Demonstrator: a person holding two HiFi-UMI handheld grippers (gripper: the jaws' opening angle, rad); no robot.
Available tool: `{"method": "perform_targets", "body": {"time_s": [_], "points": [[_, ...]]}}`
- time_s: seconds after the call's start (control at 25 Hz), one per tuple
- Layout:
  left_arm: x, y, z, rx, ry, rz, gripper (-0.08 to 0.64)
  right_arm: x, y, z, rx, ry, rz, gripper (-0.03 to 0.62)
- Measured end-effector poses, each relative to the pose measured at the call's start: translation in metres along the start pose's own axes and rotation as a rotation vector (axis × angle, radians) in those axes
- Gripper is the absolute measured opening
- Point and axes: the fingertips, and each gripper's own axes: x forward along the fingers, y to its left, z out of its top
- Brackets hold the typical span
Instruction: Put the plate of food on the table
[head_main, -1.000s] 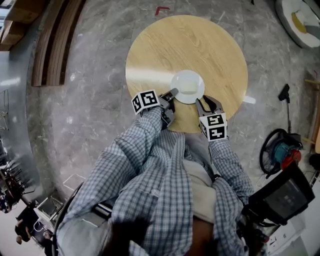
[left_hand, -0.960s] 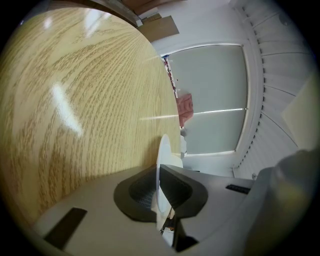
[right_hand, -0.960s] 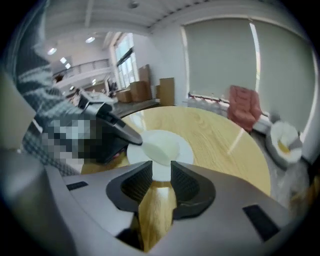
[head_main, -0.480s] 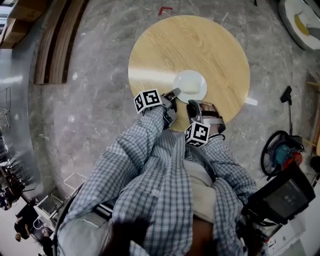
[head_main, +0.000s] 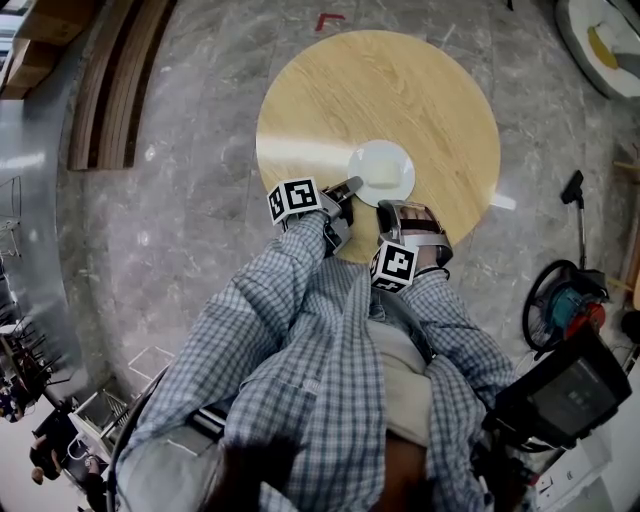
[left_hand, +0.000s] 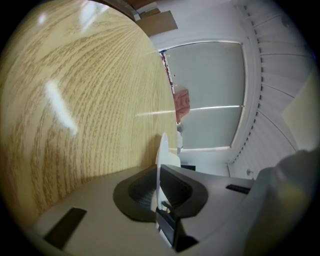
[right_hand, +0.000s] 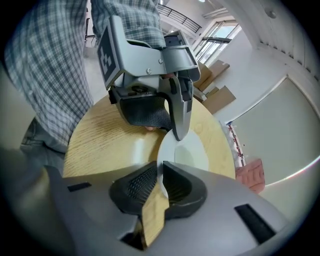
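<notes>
1. Head view puts the person's checked sleeves (head_main: 300, 290) nearest, reaching over the near edge of the round wooden table (head_main: 400, 90).
2. Just beyond, the right gripper (head_main: 388, 207) hovers at the near rim of the plate (head_main: 395, 155). Its jaws are drawn almost together, leaving only a slit.
3. Left of it, the left gripper (head_main: 352, 186) pinches the plate's left rim, the thin white edge clamped between its pads.
4. The plate lies flat on the table, toward its near side. It holds a pale patch, too faint to name.
</notes>
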Motion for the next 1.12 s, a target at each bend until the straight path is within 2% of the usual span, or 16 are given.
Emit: {"method": "perform_targets", "body": {"time_s": [0.4, 0.52, 0.92, 1.04, 1.12], "points": [[-0.002, -0.001, -0.013, 0.12, 0.12, 0.023, 0.02, 0.004, 0.0, -0.003, 0.017, 0.017, 0.027, 0.044], [-0.007, 0.0, -0.022, 0.13, 0.144, 0.019, 0.021, 0.005, 0.001, -0.002, 0.016, 0.015, 0.031, 0.045], [-0.029, 0.008, -0.033, 0.109, 0.117, 0.031, 0.021, 0.006, 0.004, -0.009, -0.001, 0.014, 0.048, 0.047], [-0.035, 0.009, -0.032, 0.157, 0.087, 0.047, 0.02, 0.008, 0.007, -0.012, 0.014, 0.004, 0.054, 0.047], [-0.04, 0.006, -0.031, 0.191, 0.069, 0.03, 0.02, 0.008, 0.008, -0.011, 0.052, -0.013, 0.068, 0.047]]}}
